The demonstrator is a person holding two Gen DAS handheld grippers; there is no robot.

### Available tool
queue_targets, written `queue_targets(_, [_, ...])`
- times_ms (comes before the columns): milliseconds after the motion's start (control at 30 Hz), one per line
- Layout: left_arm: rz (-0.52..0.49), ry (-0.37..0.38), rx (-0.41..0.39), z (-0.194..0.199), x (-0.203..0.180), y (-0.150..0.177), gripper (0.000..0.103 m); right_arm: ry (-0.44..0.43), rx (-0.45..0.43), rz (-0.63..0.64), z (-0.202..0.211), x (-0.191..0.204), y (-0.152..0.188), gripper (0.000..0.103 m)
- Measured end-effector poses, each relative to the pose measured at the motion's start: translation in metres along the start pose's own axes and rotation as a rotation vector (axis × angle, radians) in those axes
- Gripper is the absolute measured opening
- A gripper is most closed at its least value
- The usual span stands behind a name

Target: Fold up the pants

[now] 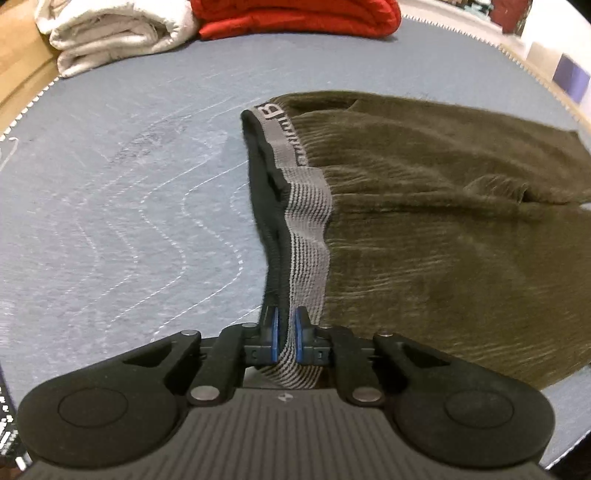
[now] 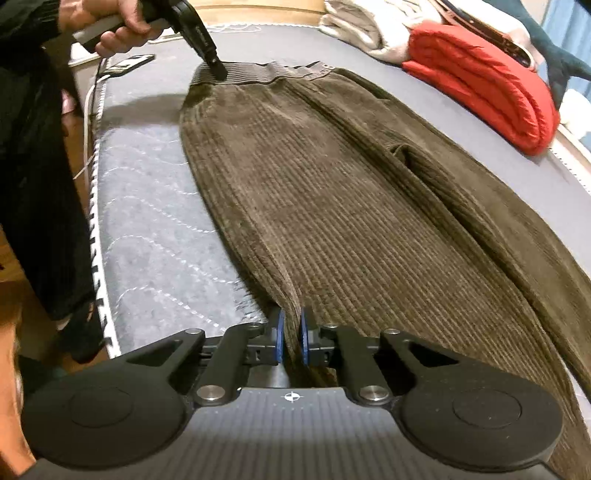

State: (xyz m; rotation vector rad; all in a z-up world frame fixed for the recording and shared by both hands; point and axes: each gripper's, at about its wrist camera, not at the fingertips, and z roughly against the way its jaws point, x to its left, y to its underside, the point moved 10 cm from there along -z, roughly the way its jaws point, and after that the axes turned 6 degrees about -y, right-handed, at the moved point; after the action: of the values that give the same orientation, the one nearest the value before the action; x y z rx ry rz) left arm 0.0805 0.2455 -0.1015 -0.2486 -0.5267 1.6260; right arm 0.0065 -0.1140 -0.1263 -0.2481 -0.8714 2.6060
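Note:
Olive-brown corduroy pants (image 2: 332, 206) lie flat along a blue-grey quilted mattress (image 2: 155, 229). Their grey striped waistband (image 1: 308, 229) runs away from me in the left wrist view. My left gripper (image 1: 286, 317) is shut on the near end of that waistband, blue pads pressing the elastic. In the right wrist view the same left gripper (image 2: 218, 68), held by a hand, bites the far waistband corner. My right gripper (image 2: 291, 321) is shut on a pinched ridge of the pants' near leg edge. The pants (image 1: 443, 221) spread to the right in the left wrist view.
A folded white garment (image 1: 114, 33) and a folded red garment (image 1: 295, 18) sit at the far end of the mattress. The red garment (image 2: 484, 85) lies right of the pants in the right wrist view. A dark-clothed person (image 2: 40, 147) stands at the mattress's left edge.

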Motion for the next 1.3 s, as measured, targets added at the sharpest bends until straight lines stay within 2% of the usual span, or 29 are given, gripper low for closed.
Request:
queue_targets(67, [-0.002, -0.043, -0.027, 0.001, 0.004, -0.007, 0.011, -0.013, -0.002, -0.017, 0.004, -0.002, 0.000, 0.010])
queue_targets(100, [-0.005, -0.076, -0.076, 0.008, 0.007, -0.015, 0.015, -0.010, -0.015, -0.034, 0.007, -0.005, -0.003, 0.011])
queue_targets(133, [-0.007, -0.085, -0.115, 0.013, 0.007, -0.021, 0.019, -0.008, -0.033, -0.064, 0.011, -0.010, -0.007, 0.014])
queue_targets(167, [-0.002, -0.072, -0.155, 0.020, 0.005, -0.027, 0.030, -0.005, -0.065, -0.119, 0.017, -0.018, -0.012, 0.016])
queue_targets(200, [0.007, -0.034, -0.180, 0.025, 0.000, -0.031, 0.035, -0.001, -0.094, -0.162, 0.023, -0.025, -0.016, 0.022])
queue_targets(233, [0.008, 0.006, -0.186, 0.029, -0.006, -0.034, 0.035, 0.005, -0.128, -0.202, 0.029, -0.032, -0.021, 0.029])
queue_targets(267, [-0.003, 0.040, -0.182, 0.029, -0.014, -0.035, 0.035, 0.032, -0.174, -0.256, 0.034, -0.043, -0.026, 0.047])
queue_targets(300, [-0.030, 0.062, -0.173, 0.028, -0.024, -0.034, 0.035, 0.053, -0.202, -0.301, 0.038, -0.053, -0.028, 0.060])
queue_targets(333, [-0.063, 0.071, -0.160, 0.025, -0.033, -0.032, 0.035, 0.065, -0.219, -0.349, 0.041, -0.061, -0.029, 0.062])
queue_targets(433, [-0.165, 0.094, -0.076, 0.009, -0.058, -0.018, 0.035, 0.060, -0.207, -0.476, 0.036, -0.080, -0.021, 0.063])
queue_targets(500, [-0.231, 0.081, 0.054, -0.015, -0.067, 0.004, 0.041, 0.073, -0.154, -0.505, 0.025, -0.083, -0.012, 0.066])
queue_targets(533, [-0.276, 0.067, 0.055, -0.019, -0.071, 0.007, 0.042, 0.083, -0.107, -0.506, 0.018, -0.082, -0.006, 0.068])
queue_targets(567, [-0.320, 0.052, 0.035, -0.017, -0.075, 0.006, 0.043, 0.105, -0.023, -0.502, 0.006, -0.082, 0.005, 0.072])
queue_targets(633, [-0.275, 0.055, 0.046, -0.016, -0.072, 0.002, 0.044, 0.154, 0.109, -0.496, -0.009, -0.083, 0.026, 0.073])
queue_targets(700, [-0.241, 0.052, 0.015, -0.010, -0.069, -0.006, 0.055, 0.153, 0.081, -0.499, -0.005, -0.084, 0.022, 0.076])
queue_targets(800, [-0.194, 0.050, -0.086, 0.006, -0.068, -0.027, 0.074, 0.185, 0.021, -0.524, 0.007, -0.093, 0.014, 0.076])
queue_targets(900, [-0.153, 0.070, -0.168, 0.019, -0.073, -0.044, 0.081, 0.229, -0.067, -0.530, 0.022, -0.103, 0.002, 0.077])
queue_targets(1000, [-0.138, 0.081, -0.210, 0.029, -0.085, -0.055, 0.082, 0.274, -0.149, -0.563, 0.033, -0.114, -0.009, 0.081])
queue_targets(1100, [-0.174, 0.081, -0.213, 0.032, -0.104, -0.057, 0.082, 0.301, -0.210, -0.606, 0.045, -0.125, -0.015, 0.083])
queue_targets(1300, [-0.252, 0.067, -0.207, 0.022, -0.140, -0.058, 0.082, 0.320, -0.270, -0.671, 0.055, -0.146, -0.020, 0.084])
